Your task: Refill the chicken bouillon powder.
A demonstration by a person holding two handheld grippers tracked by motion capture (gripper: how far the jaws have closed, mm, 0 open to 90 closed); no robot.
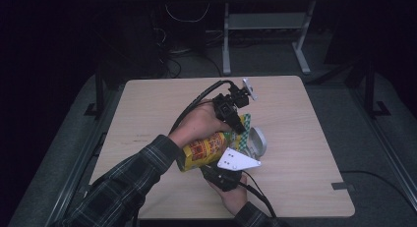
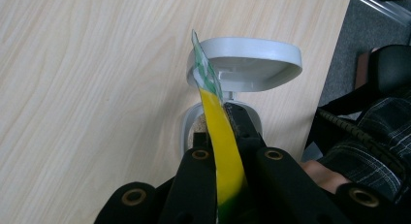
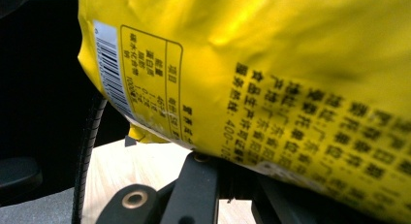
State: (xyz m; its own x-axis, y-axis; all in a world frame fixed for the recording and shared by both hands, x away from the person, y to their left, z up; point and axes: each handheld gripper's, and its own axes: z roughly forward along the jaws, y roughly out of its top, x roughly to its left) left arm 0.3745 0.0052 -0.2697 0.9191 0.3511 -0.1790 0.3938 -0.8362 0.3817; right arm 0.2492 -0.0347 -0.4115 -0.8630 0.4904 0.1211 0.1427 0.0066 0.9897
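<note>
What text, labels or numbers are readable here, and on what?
"400-": start of a number printed on the back of the yellow snack bag, right gripper view; the rest runs out of sight.
Barcode with digits, same bag: too small to read.
Boxed table and rows of Chinese characters, same bag: too blurred to read.
Bag front, high view: red and yellow print, too small to read.

Glossy foil-like bag (image 3: 271, 78) over pale wood-grain table (image 1: 305, 133), matt black plastic grippers.

Bag: shiny yellow film, creased, catches light; printed black text + barcode label; its top edge (image 2: 220, 136) is thin, flat, w/ green-white check print. Table: light wood-look, smooth, fine grain, satin. Left gripper (image 2: 228, 151) & right gripper (image 3: 213, 185): matt black plastic w/ brass-coloured rivets. Container (image 2: 252, 64): smooth grey plastic, semi-matt. Sleeve (image 1: 133, 178): soft plaid cloth. White plate (image 1: 236, 160) on right gripper: flat, matt.
</note>
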